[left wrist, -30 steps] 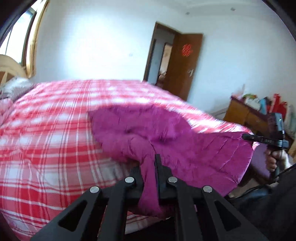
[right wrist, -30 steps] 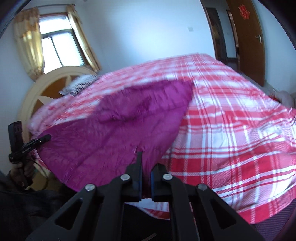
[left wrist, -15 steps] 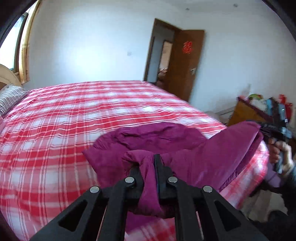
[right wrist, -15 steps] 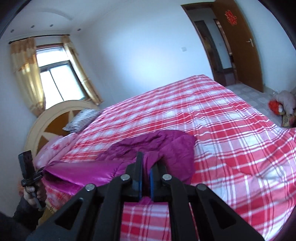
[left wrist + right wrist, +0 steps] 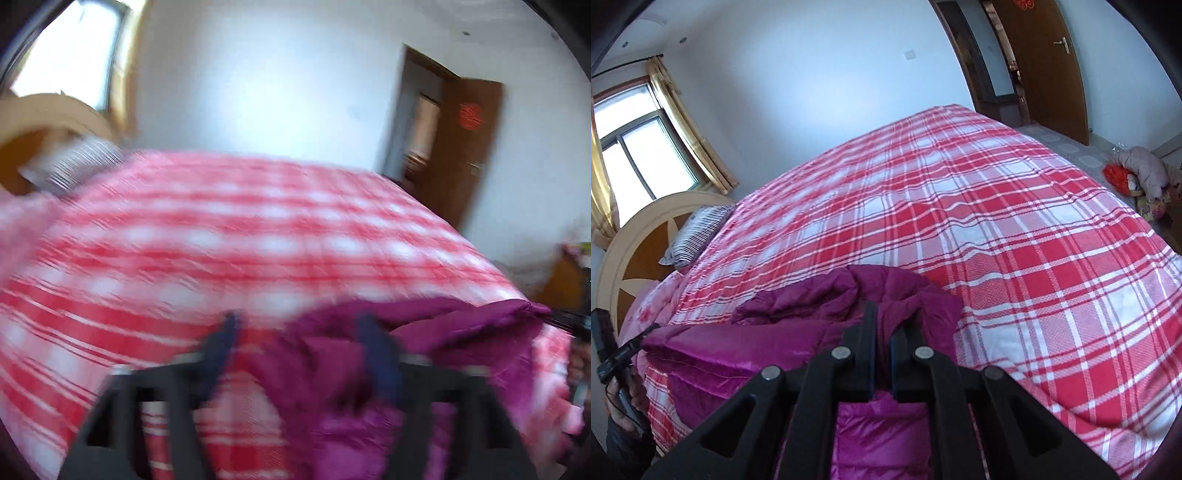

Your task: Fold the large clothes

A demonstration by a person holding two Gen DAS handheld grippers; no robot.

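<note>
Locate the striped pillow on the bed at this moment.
In the right wrist view the striped pillow lies at the left, at the head of the bed, against the round wooden headboard and beside the red plaid bedspread.

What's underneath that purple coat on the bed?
The purple coat lies bunched on the red plaid bedspread, which shows all around it. Whatever sits directly beneath the coat's folds is covered, so nothing more can be told.
</note>
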